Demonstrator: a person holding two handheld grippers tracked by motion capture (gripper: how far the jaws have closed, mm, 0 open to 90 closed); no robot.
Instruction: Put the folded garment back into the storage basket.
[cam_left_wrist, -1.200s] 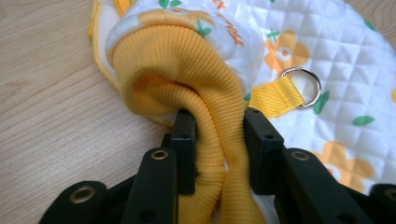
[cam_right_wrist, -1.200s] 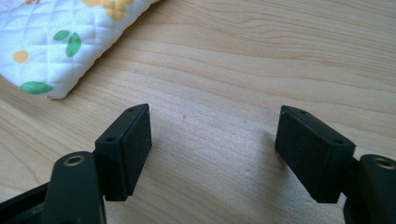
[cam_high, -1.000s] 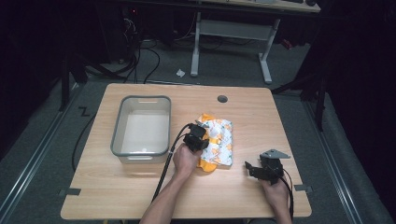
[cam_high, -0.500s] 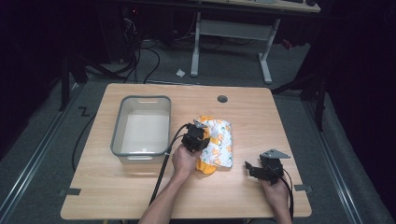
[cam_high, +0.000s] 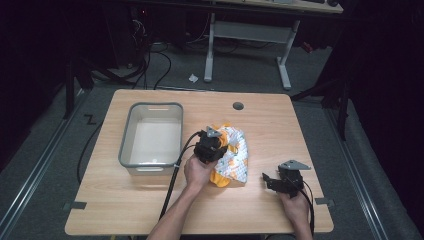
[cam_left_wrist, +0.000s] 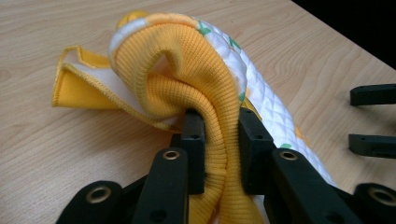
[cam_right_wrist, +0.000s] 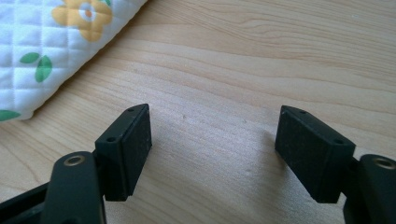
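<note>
Yellow-and-white quilted cloth (cam_high: 231, 156) mid-frame on tabletop (cam_high: 310, 130) | soft, light, floppy | left gripper (cam_left_wrist: 218, 140) jaws clamp its ribbed yellow edge (cam_left_wrist: 212, 93); best hold | right gripper (cam_right_wrist: 215, 151) jaws spread, empty.

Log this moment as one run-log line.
left tool: shut on yellow ribbed cuff | right tool: open, over table | bin: beside garment

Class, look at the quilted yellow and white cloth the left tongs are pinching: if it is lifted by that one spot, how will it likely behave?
The cloth will probably droop and unfold, since it already bunches in soft folds around the left tongs. It looks light, being thin quilted fabric. The ribbed yellow band squeezed between the jaws should grip well rather than slip.
</note>
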